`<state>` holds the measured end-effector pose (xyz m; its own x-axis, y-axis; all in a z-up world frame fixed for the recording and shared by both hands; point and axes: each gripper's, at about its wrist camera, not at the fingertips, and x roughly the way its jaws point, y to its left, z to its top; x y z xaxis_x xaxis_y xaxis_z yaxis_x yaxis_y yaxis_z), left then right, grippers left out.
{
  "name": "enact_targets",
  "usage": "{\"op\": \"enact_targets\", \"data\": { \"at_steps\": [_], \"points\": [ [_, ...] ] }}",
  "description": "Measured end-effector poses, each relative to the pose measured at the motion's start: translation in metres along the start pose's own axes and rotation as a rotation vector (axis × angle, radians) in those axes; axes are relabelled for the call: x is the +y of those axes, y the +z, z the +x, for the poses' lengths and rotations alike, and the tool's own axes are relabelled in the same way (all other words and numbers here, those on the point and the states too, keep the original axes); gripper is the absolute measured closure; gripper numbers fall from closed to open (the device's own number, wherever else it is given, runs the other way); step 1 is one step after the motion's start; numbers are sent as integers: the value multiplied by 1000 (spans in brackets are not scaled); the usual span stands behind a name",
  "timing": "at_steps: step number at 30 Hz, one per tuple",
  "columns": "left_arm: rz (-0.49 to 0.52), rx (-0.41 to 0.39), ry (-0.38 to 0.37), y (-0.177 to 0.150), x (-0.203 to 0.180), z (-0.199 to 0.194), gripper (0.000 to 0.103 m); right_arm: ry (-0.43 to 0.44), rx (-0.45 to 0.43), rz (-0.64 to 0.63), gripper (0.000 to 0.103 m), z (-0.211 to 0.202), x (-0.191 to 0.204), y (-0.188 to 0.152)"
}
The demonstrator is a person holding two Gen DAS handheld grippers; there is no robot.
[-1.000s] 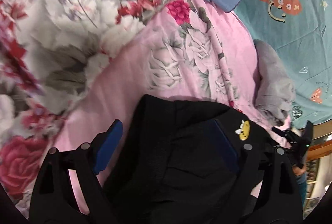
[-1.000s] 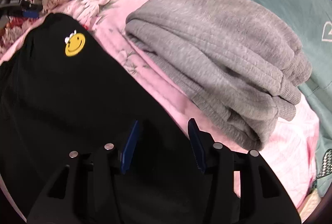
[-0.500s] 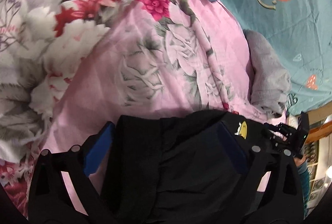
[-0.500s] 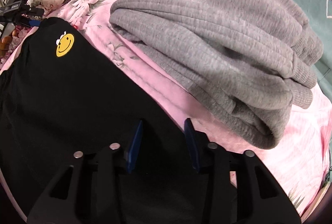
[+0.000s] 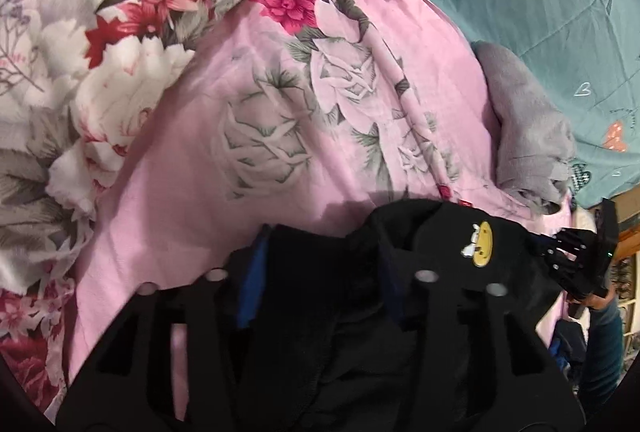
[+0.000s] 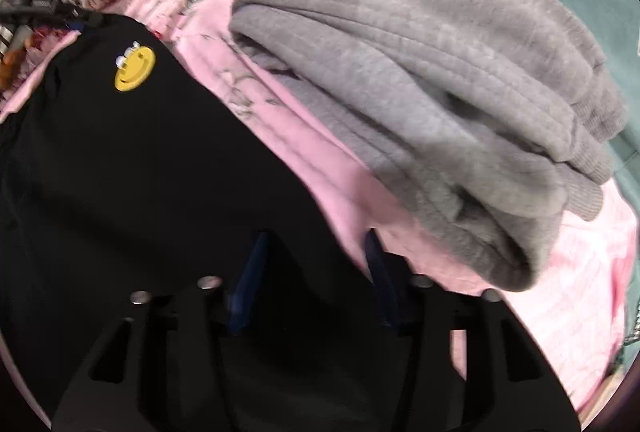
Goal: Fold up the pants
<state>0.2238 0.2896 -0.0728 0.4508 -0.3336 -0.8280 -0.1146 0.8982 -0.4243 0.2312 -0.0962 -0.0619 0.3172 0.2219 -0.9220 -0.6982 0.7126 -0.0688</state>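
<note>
Black pants with a smiley patch lie at the near edge of the pink floral bedspread, beside folded grey clothing. Left gripper and right gripper are both closing over black cloth; a clean fold likely needs matching, full-thickness bites.

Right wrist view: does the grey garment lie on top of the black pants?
No, the grey garment lies beside the black pants, pink sheet between them.

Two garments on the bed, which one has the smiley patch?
The black pants, the one lying between both grippers' fingers; the yellow smiley patch sits on them. The folded grey sweatshirt beside them is plain.
</note>
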Motion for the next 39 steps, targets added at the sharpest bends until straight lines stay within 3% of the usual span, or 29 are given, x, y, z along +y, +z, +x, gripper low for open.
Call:
{"op": "enact_targets", "data": {
  "at_steps": [1,4,9,16,22,25,32,35,39],
  "points": [
    [-4,-7,2,0,0,-2,60,-4,-3,-2,98,-1,1,1],
    [16,-61,28,-2,-4,-18,61,-49,-16,-32,98,-11,8,3],
    [22,-145,4,-10,-7,-49,61,-60,-79,-26,98,-41,15,1],
    [5,-136,35,-14,-6,-45,62,-128,-94,-2,99,-38,21,6],
    [101,-202,19,-32,-22,-91,62,-139,-138,-6,100,-65,31,-8],
    [161,-234,25,-58,-29,-121,61,-126,-187,-20,100,-93,48,-23],
    [307,-276,55,-161,-29,-176,61,-55,-261,-81,100,-137,109,-77],
    [357,-230,111,-203,-21,-171,61,-9,-287,-90,100,-142,133,-108],
    [331,-146,131,-235,5,-148,61,34,-261,-130,100,-135,165,-149]
  ]
}}
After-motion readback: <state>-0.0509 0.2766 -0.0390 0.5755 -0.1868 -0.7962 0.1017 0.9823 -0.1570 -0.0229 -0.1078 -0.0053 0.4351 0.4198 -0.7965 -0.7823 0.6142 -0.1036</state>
